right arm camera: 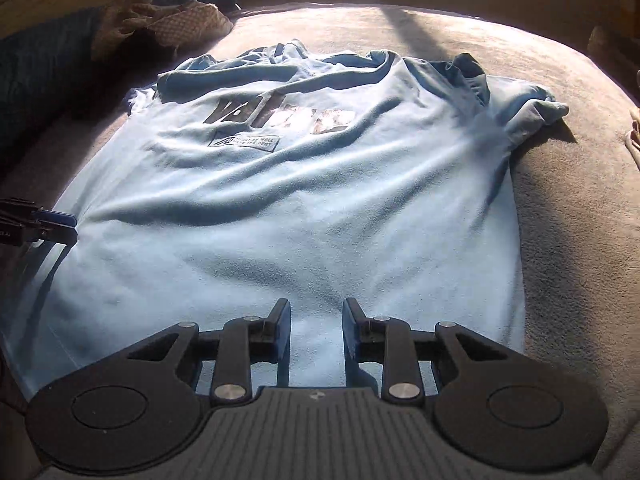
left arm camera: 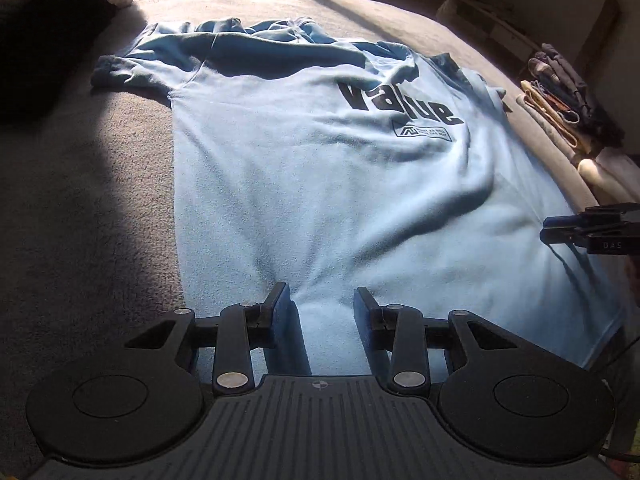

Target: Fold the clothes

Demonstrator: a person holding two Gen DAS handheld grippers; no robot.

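Light blue T-shirt (left arm camera: pixel 320 168) w/ black "value" print lies spread flat, front up, on a grey bed (left arm camera: pixel 80 208). Left gripper (left arm camera: pixel 322 300) & right gripper (right arm camera: pixel 316 312) hover over its bottom hem, fingers parted, grasping nothing.

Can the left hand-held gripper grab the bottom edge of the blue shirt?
Probably yes. The left hand-held gripper is open right above the shirt near its bottom edge, and nothing lies in between.
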